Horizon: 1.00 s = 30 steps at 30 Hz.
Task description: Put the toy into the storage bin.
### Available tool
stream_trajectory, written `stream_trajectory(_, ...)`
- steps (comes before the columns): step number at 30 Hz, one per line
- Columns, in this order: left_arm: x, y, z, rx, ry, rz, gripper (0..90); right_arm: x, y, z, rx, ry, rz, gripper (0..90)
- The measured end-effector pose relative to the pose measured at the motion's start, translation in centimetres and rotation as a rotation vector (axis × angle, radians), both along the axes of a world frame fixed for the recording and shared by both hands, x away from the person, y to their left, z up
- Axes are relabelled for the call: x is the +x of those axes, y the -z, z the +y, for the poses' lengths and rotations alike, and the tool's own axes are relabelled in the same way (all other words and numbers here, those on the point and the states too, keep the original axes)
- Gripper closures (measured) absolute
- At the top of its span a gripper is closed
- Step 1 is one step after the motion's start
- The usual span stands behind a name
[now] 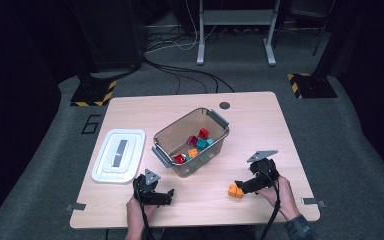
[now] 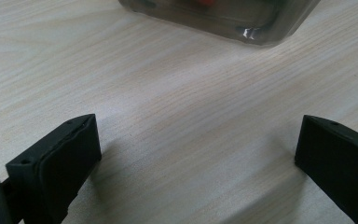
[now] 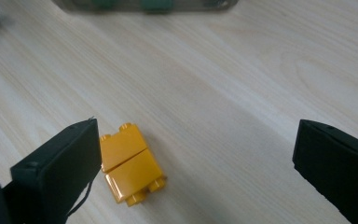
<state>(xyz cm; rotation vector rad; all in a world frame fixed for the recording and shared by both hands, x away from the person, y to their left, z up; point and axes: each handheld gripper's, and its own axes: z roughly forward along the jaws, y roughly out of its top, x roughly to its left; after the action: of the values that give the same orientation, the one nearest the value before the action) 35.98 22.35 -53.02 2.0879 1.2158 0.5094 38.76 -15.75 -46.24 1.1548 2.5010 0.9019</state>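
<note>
From the high view, the right gripper (image 1: 241, 186) sits beside an orange block (image 1: 235, 190) on the table (image 1: 260, 125), right of the clear bin (image 1: 192, 142); the left gripper (image 1: 166, 195) rests near the white lid (image 1: 118, 155). The left gripper view shows wide jaws over bare wood, with the bin's wall ahead. The right gripper view reveals two joined bricks, lying against the left of that gripper's wide-open jaws.

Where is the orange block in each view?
High view: orange block at lower right, by the right gripper.
Right gripper view: lower left, beside the left finger.
Left gripper view: not in it.
Shared landmark: the bin.
</note>
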Motion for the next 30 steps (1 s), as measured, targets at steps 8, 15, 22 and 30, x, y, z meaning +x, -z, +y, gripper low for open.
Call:
stream_trajectory(8, 0.0, 0.0, 0.0, 0.0, 0.0, 0.0, 0.0, -0.9, 1.8, 0.6, -0.035, -0.034, 0.04, 3.0)
stream_trajectory(15, 0.0, 0.0, 0.0, 0.001, 0.0, 0.0, 0.0, -1.4, 3.5, 1.0, -0.05, -0.041, 0.059, 12.8)
stream_trajectory(22, 0.0, 0.0, 0.0, 0.0, 0.0, -0.001, 0.0, -1.6, 4.0, 0.8, -0.059, -0.058, 0.064, 38.4)
stream_trajectory(30, 0.0, 0.0, 0.0, 0.001, 0.001, -0.001, 0.0, -1.7, 4.0, 0.7, -0.064, -0.072, 0.059, 53.8)
